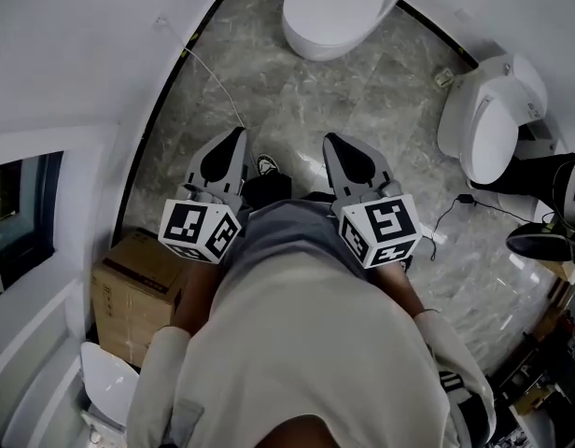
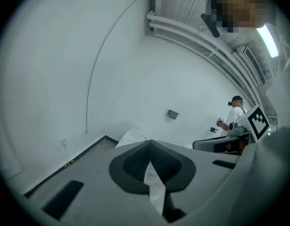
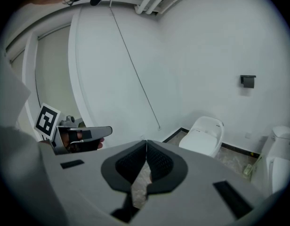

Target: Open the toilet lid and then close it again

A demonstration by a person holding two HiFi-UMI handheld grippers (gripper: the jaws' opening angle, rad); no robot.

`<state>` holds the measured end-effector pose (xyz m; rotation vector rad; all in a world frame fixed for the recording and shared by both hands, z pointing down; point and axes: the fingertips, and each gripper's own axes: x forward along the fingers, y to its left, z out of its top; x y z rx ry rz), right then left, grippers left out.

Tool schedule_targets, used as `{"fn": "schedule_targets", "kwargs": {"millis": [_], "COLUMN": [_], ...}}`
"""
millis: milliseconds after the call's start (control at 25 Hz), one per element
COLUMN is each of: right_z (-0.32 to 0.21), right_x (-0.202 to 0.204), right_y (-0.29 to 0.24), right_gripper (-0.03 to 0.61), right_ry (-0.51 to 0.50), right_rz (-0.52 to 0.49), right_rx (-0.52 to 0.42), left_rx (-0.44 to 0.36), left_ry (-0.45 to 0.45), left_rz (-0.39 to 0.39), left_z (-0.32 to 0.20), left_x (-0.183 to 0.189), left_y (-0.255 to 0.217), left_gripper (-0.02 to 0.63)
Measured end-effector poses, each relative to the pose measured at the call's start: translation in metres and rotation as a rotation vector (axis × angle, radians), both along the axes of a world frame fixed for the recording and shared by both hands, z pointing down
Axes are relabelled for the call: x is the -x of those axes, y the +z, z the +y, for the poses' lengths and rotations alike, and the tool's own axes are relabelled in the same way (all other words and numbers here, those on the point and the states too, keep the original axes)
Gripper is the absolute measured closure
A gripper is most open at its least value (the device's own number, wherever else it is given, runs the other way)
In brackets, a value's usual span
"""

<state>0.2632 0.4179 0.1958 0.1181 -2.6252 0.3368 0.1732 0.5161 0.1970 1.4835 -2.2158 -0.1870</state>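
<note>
Grey marble floor (image 1: pixel 297 110), white walls; the lidded white ceramic toilet (image 1: pixel 334 12) sits well ahead. Left tool (image 1: pixel 237 136) and right tool (image 1: pixel 330 142), both pinched together and empty, point forward, seemingly for the approach.

Left gripper (image 1: pixel 233 144) and right gripper (image 1: pixel 336 147) — side by side — jaws together, empty.

Bare floor (image 1: pixel 297 110) lies open straight ahead up to the toilet (image 1: pixel 334 12), with nothing standing between. On the left the wall (image 1: pixel 82 54) curves close along that lane, and a box (image 1: pixel 138 287) sits against it nearer in. On the right a second toilet (image 1: pixel 493 129) narrows the way, and a cable (image 1: pixel 466 199) trails across the floor just beside it.
</note>
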Motion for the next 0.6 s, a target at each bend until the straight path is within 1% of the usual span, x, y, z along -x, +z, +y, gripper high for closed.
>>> {"fn": "schedule_targets", "kwargs": {"millis": [240, 400, 600], "right_z": [0.007, 0.002, -0.008], "right_x": [0.043, 0.057, 0.074], "right_y": [0.005, 0.01, 0.012], "right_gripper": [0.569, 0.569, 0.569], "right_ry": [0.017, 0.053, 0.065], "right_rz": [0.024, 0.056, 0.082], "right_rx": [-0.011, -0.023, -0.037], "left_rx": [-0.003, -0.02, -0.026], "left_ry": [0.042, 0.07, 0.058], "left_rz": [0.004, -0.001, -0.006], "left_z": [-0.001, -0.008, -0.017], "left_x": [0.044, 0.063, 0.085], "left_y": [0.004, 0.004, 0.005], "left_gripper": [0.607, 0.607, 0.607]}}
